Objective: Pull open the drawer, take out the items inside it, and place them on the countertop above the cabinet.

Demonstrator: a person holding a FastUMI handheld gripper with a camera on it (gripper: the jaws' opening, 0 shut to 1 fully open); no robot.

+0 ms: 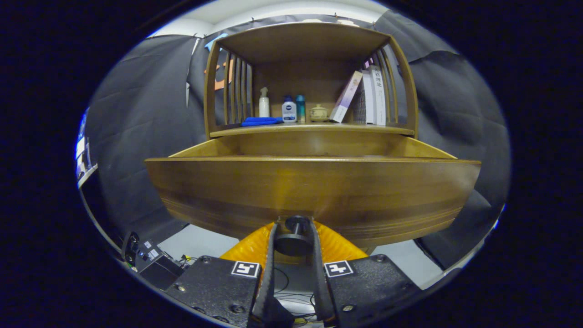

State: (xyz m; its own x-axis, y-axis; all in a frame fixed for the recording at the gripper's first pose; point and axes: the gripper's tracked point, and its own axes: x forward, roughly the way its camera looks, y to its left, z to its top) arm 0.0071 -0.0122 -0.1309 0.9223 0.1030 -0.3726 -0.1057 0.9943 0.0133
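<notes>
The gripper is clamped on the round drawer knob, which sits dead ahead between its fingers on the drawer front (drawer pulled well out, contents hidden behind it).

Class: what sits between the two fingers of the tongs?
In the gripper view, the drawer's round knob sits between the fingers of the tongs, which press on both its sides.

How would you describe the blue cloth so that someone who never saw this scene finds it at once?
Start at the wooden cabinet beyond the open drawer, whose knob the gripper jaws clasp. On its countertop, left of the white bottle, lies the blue cloth. It is the one flat, folded thing; its neighbours all stand upright.
</notes>
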